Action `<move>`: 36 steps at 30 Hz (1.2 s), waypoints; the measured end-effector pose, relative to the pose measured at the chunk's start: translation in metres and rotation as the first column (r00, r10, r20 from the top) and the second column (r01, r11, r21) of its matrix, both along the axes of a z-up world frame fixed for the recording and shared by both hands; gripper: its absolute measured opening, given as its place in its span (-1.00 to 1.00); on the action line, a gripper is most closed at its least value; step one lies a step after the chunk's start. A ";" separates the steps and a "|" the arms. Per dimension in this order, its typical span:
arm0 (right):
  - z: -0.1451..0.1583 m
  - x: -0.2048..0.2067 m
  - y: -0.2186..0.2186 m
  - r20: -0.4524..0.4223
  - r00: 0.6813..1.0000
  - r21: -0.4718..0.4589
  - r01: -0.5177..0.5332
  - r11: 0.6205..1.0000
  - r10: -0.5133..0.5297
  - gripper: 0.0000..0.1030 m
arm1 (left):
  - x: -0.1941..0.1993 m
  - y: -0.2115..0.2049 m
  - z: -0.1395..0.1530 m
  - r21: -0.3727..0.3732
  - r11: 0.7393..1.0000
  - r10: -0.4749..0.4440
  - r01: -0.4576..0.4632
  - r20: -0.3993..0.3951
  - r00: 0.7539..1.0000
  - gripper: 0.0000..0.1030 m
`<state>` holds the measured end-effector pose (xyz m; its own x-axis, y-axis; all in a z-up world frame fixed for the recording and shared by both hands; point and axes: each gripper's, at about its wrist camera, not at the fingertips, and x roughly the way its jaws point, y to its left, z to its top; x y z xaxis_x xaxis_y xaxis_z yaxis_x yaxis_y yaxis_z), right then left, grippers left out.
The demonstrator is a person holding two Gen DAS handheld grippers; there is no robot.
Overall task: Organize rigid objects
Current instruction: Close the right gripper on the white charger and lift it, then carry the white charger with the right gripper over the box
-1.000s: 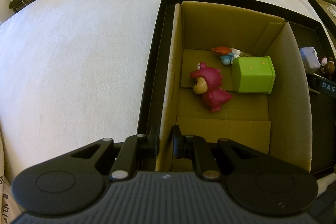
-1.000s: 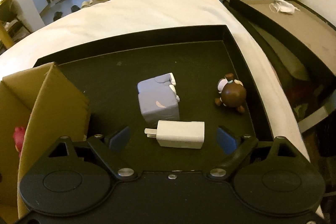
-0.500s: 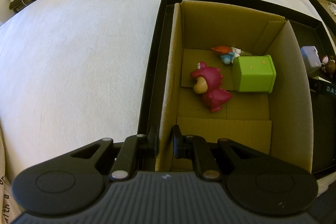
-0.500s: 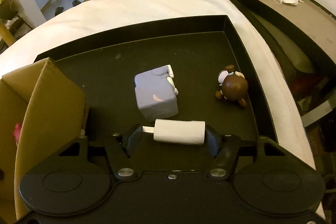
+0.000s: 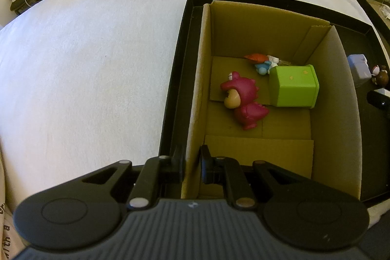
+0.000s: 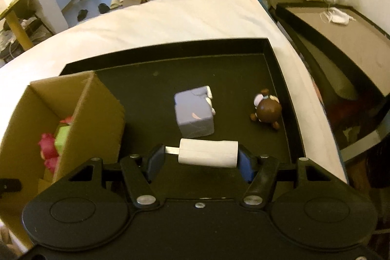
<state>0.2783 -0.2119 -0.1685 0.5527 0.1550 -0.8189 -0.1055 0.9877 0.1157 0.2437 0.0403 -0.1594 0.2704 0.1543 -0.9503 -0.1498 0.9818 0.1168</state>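
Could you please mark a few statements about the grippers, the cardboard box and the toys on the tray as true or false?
1. The right gripper is shut on the white charger. True.
2. The left gripper grips the pink dinosaur figure. False: it pinches the cardboard box wall; the figure lies inside.
3. The green block lies in the box. True.
4. The brown figure is in the box. False: it lies on the black tray.
5. The purple cube sits on the tray beside the box. True.

White charger [image 6: 208, 153] lies crosswise, prongs pointing left.
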 end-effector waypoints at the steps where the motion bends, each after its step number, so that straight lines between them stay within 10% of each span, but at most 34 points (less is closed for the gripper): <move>1: 0.002 0.001 -0.001 0.005 1.000 0.001 -0.006 1.000 0.006 0.19 | 0.000 0.000 0.000 -0.001 1.000 0.000 0.000 0.000 1.000 -0.77; 36: 0.062 -0.014 0.062 0.137 0.963 -0.043 -0.230 0.972 0.234 0.19 | -0.007 0.009 0.007 -0.049 0.999 0.000 0.001 0.020 1.000 -0.79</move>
